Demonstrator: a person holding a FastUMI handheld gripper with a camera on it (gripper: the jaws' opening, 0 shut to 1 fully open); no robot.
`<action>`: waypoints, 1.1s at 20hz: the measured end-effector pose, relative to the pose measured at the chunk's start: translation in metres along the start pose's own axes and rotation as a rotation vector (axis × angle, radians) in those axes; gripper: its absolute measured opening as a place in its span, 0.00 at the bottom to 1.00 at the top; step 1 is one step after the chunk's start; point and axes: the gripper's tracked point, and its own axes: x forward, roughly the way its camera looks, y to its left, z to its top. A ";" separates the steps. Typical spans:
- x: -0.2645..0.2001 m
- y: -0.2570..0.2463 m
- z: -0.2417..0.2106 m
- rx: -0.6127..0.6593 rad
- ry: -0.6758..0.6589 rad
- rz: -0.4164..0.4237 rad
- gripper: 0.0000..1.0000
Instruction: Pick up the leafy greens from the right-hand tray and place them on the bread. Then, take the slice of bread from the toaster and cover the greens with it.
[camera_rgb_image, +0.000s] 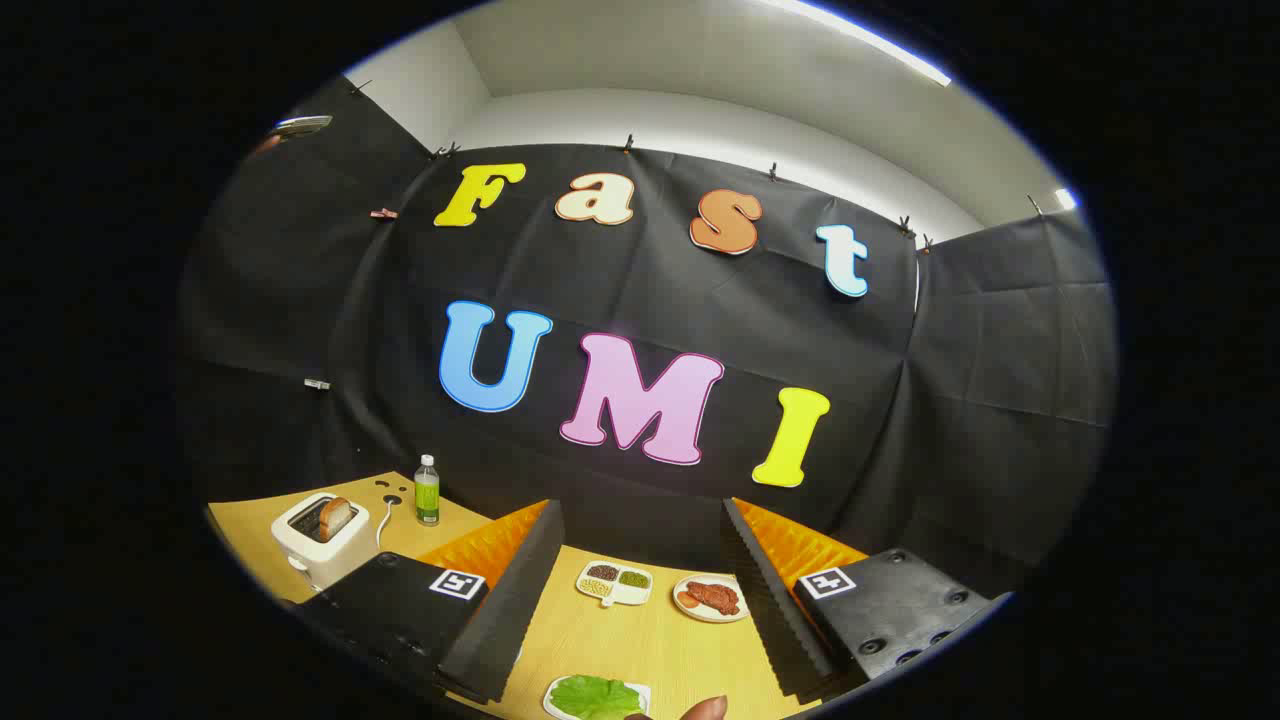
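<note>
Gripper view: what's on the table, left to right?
Toaster with a bread slice in it → green bottle → divided dish → plate of meat. The tray of leafy greens lies nearer, between the open fingers of the hand-held gripper.

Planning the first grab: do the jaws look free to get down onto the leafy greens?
Probably yes. The gripper is open, the leafy greens lie on their tray between the jaws, and nothing sits on them.

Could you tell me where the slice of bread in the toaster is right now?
In the gripper view, the bread slice stands in the white toaster, beyond the left finger, beside the green bottle.
</note>
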 end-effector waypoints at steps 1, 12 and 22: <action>0.000 -0.001 0.000 0.001 0.000 0.001 0.98; 0.000 -0.002 0.003 -0.005 -0.009 0.023 0.97; -0.001 -0.006 0.000 0.011 0.001 0.035 0.97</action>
